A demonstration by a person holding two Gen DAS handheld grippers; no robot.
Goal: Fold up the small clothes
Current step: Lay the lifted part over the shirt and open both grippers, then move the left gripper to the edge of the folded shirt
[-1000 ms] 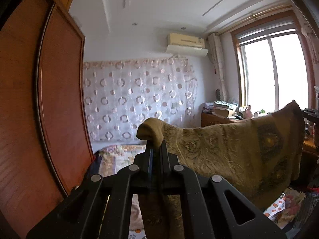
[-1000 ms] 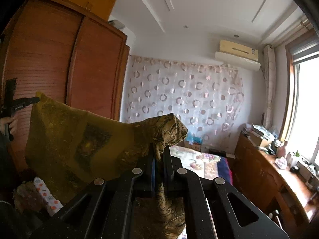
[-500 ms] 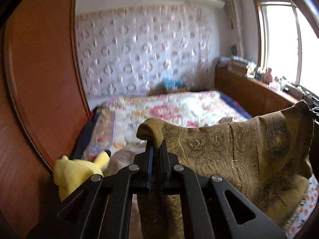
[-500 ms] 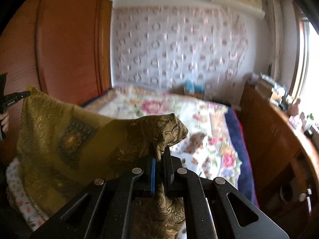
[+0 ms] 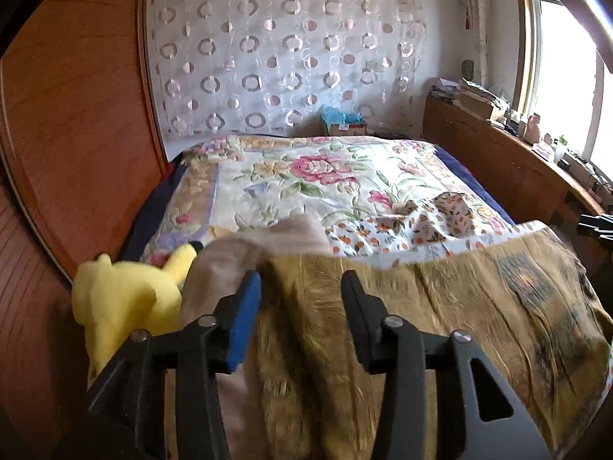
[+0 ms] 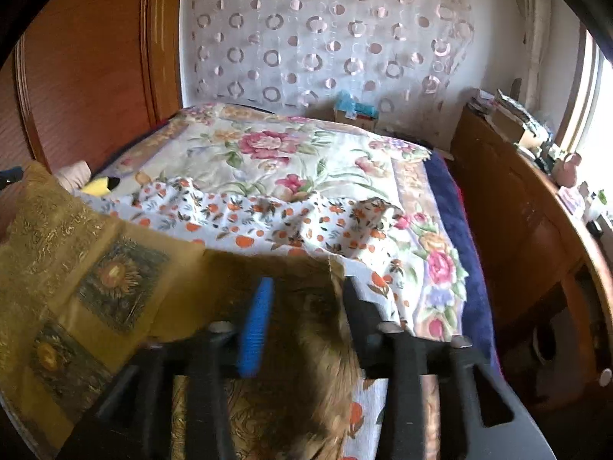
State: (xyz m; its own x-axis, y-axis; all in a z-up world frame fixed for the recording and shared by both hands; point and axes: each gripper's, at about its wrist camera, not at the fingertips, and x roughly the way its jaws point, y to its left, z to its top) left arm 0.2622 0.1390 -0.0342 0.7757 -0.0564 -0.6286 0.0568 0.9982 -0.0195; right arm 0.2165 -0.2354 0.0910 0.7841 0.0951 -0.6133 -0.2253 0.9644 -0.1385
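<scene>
On the bed [image 5: 306, 176], one gold cloth [image 5: 440, 306]; two claws just opened, left claw [image 5: 300, 287], right claw [image 6: 306, 295].

Home bedroom: quilted bed [image 5: 306, 180], wardrobe [image 5: 76, 115].

Floral-quilted bed [image 5: 306, 176], orange-print cloth [image 6: 268, 222], gold cloth [image 5: 440, 306], yellow plush [image 5: 126, 299]
</scene>
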